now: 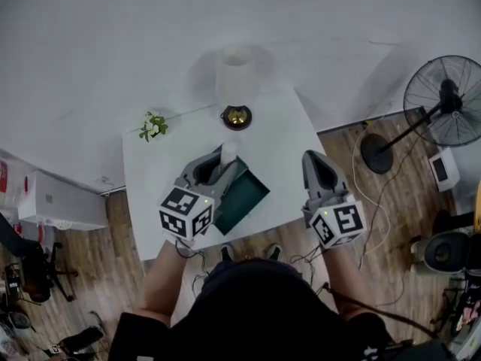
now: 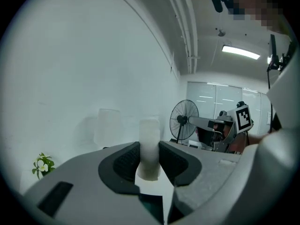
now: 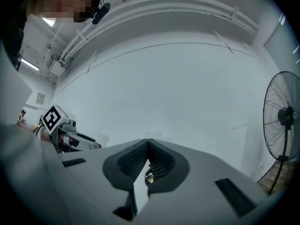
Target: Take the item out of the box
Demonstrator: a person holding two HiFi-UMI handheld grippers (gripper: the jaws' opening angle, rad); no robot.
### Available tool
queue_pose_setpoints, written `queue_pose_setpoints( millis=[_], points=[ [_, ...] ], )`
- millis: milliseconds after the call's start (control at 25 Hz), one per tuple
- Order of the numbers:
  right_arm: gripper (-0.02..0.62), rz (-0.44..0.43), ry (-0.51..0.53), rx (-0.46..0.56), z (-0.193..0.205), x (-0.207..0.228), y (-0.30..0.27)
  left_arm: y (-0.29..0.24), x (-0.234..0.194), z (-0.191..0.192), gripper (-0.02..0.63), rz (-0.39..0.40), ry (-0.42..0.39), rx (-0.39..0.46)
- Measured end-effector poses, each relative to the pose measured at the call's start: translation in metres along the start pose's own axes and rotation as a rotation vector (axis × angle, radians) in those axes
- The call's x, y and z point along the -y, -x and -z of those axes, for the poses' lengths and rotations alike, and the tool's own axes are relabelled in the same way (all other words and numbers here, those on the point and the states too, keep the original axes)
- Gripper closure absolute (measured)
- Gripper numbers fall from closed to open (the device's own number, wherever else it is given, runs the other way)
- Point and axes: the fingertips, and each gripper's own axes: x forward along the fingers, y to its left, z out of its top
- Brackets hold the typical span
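Observation:
A white cylindrical item [image 1: 228,150] stands upright between the jaws of my left gripper [image 1: 224,164], which is shut on it just above the open dark green box [image 1: 246,196] on the white table [image 1: 285,138]. In the left gripper view the item [image 2: 150,149] is clamped between the dark pads, with the box's edge [image 2: 152,209] below. My right gripper [image 1: 316,159] hovers to the right of the box, over the table's right edge. Its jaws [image 3: 148,143] are shut with nothing between them.
A table lamp with a white shade [image 1: 237,72] and dark base [image 1: 237,116] stands at the table's far edge. A small flowering plant [image 1: 153,125] sits at the far left corner. A standing fan [image 1: 445,110] is on the floor to the right.

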Motion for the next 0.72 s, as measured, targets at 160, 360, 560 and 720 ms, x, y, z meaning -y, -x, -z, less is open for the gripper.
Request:
queue_pose_setpoints(
  millis=[160,360,560,720],
  points=[
    [0.589,-0.010,0.012,0.018,-0.011,-0.006,0.004,0.012,0.005,-0.019,0.485,-0.007,-0.011,0.046],
    [0.589,-0.019,0.030,0.052,-0.027,-0.006,0.007,0.022,0.008,-0.047,0.485,-0.027,-0.026,0.121],
    [0.591,-0.023,0.051,0.087,-0.036,-0.010,0.014,0.036,0.010,-0.064,0.485,-0.056,-0.045,0.193],
    [0.590,-0.013,0.067,0.096,-0.039,-0.010,0.020,0.044,0.011,-0.068,0.483,-0.071,-0.048,0.230]
  ],
)
